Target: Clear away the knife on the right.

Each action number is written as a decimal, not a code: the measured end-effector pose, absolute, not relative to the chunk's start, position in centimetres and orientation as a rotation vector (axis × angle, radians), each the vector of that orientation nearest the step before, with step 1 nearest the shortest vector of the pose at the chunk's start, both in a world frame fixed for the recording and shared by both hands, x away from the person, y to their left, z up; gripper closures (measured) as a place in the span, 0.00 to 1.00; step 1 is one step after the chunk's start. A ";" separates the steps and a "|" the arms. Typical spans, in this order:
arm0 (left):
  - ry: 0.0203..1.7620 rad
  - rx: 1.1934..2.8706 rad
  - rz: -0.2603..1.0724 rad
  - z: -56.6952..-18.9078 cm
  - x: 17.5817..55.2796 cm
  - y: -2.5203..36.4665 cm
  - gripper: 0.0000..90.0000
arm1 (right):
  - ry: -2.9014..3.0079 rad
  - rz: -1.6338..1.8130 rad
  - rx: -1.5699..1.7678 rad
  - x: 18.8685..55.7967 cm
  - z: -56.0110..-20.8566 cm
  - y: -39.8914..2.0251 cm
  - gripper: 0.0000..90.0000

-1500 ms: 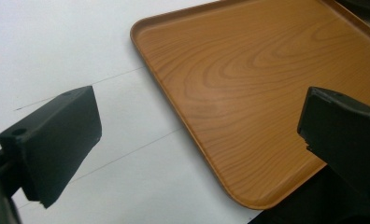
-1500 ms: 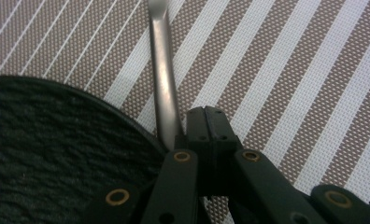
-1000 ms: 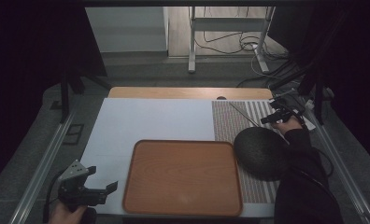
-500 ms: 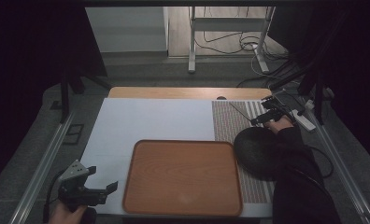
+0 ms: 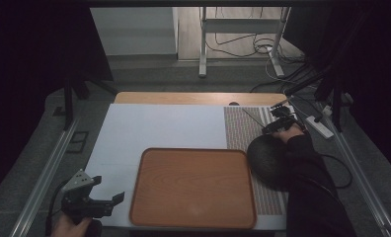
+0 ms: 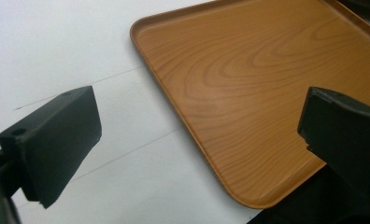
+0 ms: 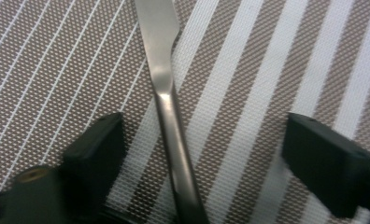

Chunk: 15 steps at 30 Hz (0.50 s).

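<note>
Our right gripper [image 7: 199, 154] has its jaws wide, just been narrowing a touch, straddling the slim steel utensil handle [image 7: 167, 102] that lies flat on the brown-and-white striped woven placemat [image 7: 276, 60]; the pads aren't on it. We judge this the pick-up step: settle lower, squeeze across the handle. Our left gripper [image 6: 197, 154] hangs open over the orange-brown wood-grain tray [image 6: 248, 84] corner, with a dark round bowl [image 5: 265, 158] just beside the tray.

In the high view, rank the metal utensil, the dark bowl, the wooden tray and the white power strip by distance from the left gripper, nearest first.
From the left gripper, at the near left corner:
1. Wooden tray, just to its right, front centre.
2. Dark bowl, beyond the tray's right edge on the striped mat.
3. Metal utensil, farther back on the mat, by the right gripper.
4. White power strip, off the table, far right.
</note>
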<state>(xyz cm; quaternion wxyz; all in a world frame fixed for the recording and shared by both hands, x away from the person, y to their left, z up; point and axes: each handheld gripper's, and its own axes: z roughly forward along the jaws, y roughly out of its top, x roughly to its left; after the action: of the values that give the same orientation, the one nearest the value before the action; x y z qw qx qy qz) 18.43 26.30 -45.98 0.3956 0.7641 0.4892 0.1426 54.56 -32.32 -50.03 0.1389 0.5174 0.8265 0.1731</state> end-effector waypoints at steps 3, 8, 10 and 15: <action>1.240 1.938 0.362 -46.0 18.4 26.3 0.00 | 2.423 0.530 1.437 54.4 -49.6 -32.5 0.40; 1.241 1.938 0.362 -46.0 18.4 26.3 0.00 | 2.477 0.552 1.364 54.1 -49.3 -32.2 0.76; 1.242 1.937 0.361 -46.0 18.4 26.3 0.00 | 2.494 0.551 1.345 54.1 -49.3 -32.3 0.84; 1.243 1.937 0.360 -46.0 18.4 26.3 0.00 | 2.508 0.578 1.357 54.0 -49.3 -32.4 0.89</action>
<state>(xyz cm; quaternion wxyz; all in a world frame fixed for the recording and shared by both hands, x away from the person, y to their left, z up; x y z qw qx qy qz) 18.44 26.31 -45.99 0.3947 0.7640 0.4903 0.1421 54.04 -32.38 -49.27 0.1158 0.4633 0.8562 0.1972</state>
